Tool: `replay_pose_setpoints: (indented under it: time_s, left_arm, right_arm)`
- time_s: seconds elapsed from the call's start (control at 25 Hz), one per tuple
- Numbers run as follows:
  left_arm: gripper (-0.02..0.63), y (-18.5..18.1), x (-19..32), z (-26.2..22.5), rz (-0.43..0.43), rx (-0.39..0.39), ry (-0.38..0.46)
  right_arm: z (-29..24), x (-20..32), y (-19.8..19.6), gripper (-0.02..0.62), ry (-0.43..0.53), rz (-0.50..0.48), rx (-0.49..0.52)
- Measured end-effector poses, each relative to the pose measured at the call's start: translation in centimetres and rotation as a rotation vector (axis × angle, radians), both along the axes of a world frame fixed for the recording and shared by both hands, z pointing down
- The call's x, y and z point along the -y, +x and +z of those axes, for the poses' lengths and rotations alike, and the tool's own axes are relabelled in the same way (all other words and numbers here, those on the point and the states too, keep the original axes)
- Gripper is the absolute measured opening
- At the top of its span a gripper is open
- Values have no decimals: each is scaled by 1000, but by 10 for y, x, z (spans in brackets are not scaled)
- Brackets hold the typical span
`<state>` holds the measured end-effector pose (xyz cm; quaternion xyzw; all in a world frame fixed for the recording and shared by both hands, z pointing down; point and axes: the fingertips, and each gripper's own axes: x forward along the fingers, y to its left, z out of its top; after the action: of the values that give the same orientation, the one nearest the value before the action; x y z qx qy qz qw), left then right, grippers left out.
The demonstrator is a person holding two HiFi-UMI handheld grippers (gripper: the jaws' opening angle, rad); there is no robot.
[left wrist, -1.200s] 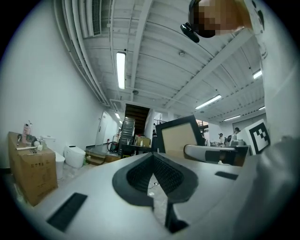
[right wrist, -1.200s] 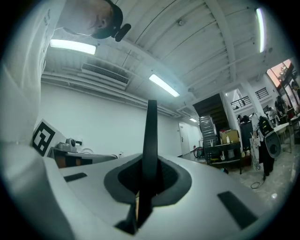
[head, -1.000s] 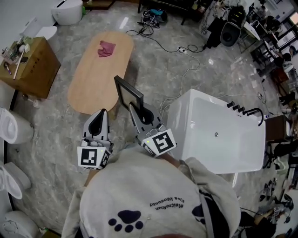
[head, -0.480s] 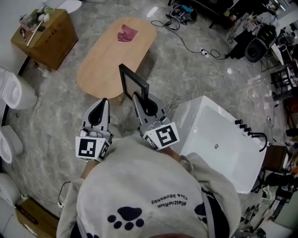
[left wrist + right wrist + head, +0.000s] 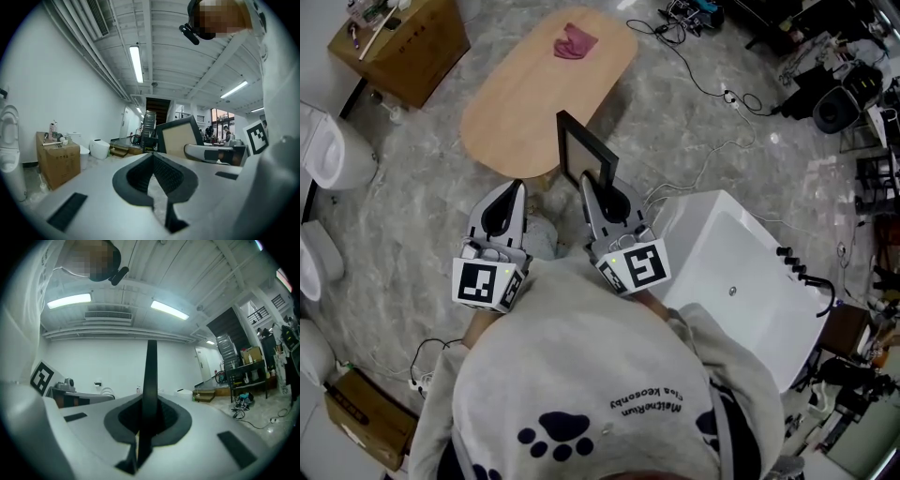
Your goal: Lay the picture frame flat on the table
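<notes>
Marble floor, oval wooden table (image 5: 525, 103) far. Picture frame (image 5: 581, 157) upright, airborne at table's near end, right gripper (image 5: 596, 184) clamped on its edge. Left gripper (image 5: 517, 185) closed, empty. Risk: thin-edge grip, frame may swivel, slip.

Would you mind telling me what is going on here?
A person has a handheld gripper in each hand. The right gripper is shut on the edge of a black picture frame, holding it upright in the air by the near end of the oval wooden table. The left gripper is shut and empty beside it. The frame is not yet laid flat.
</notes>
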<state>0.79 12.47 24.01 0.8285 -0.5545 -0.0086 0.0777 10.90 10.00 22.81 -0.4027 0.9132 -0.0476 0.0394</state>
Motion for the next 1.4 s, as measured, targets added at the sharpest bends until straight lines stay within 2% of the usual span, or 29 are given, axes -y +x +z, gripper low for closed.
replay_pose_setpoints:
  time_s: [0.28, 0.56, 0.8, 1.04, 1.4]
  left_arm:
    - [9, -4, 38, 7, 37, -9, -43]
    - [9, -18, 83, 14, 75, -25, -67]
    - [9, -44, 128, 13, 122, -29, -46]
    - [9, -54, 155, 16, 190, -38, -39]
    - [9, -57, 173, 11, 209, -65, -25]
  right_arm:
    - [9, 34, -5, 23, -54, 34, -3]
    - [11, 77, -21, 23, -54, 67, -17]
    - [6, 108, -47, 23, -28, 107, -29]
    - [9, 127, -62, 23, -29, 164, -28]
    - [4, 136, -67, 23, -10, 186, -59]
